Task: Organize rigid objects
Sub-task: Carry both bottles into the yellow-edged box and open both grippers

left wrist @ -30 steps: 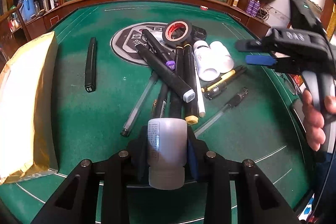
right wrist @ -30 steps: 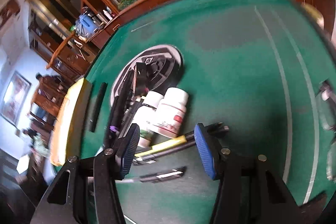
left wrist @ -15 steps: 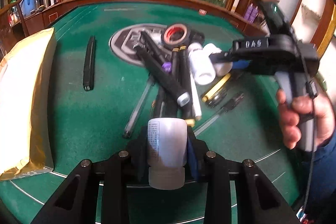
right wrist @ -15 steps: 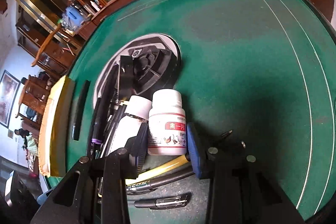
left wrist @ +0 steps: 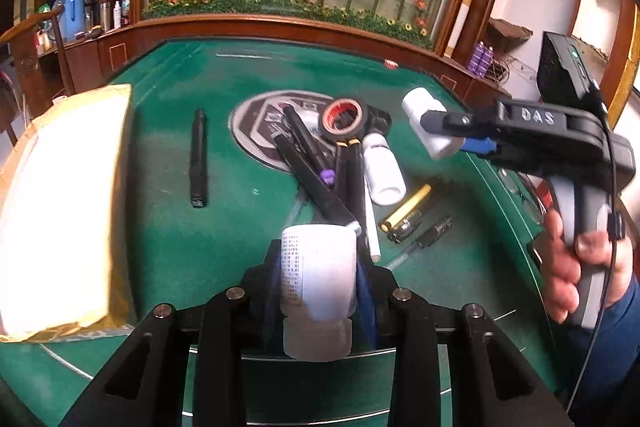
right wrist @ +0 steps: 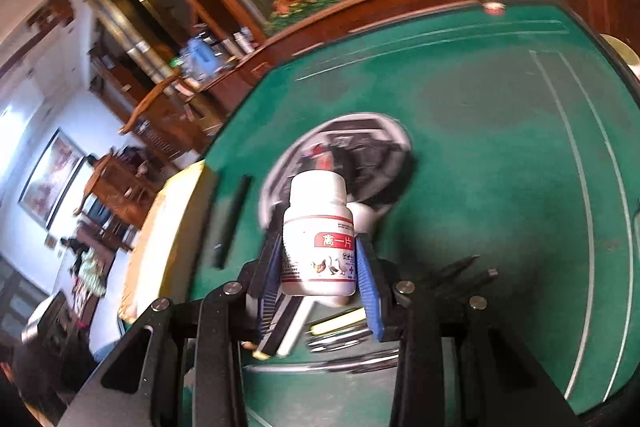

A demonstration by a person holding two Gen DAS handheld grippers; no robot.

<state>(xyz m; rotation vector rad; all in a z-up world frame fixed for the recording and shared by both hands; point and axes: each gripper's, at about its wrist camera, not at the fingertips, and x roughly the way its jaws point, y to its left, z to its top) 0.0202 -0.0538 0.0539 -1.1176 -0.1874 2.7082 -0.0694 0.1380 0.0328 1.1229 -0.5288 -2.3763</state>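
My left gripper [left wrist: 318,277] is shut on a white pill bottle [left wrist: 318,267], cap toward the camera, held above the green table [left wrist: 192,239]. My right gripper [right wrist: 320,263] is shut on a second white pill bottle [right wrist: 318,239] with a red label, lifted off the felt; in the left wrist view that bottle [left wrist: 430,127] hangs at the tips of the right gripper [left wrist: 452,133]. A third white bottle [left wrist: 382,167] lies among several black markers [left wrist: 316,179] and pens [left wrist: 408,215], beside a roll of black tape [left wrist: 345,117].
A gold padded envelope [left wrist: 60,211] lies at the table's left side. One black marker [left wrist: 199,157] lies alone between it and the pile. A grey round emblem [left wrist: 256,131] marks the table's middle. A wooden rail [left wrist: 280,27] bounds the far edge. A hand [left wrist: 576,259] holds the right gripper.
The right gripper closed on the red-labelled bottle beside the pile and lifted it off the table. The left gripper rose slightly, bottle still held.
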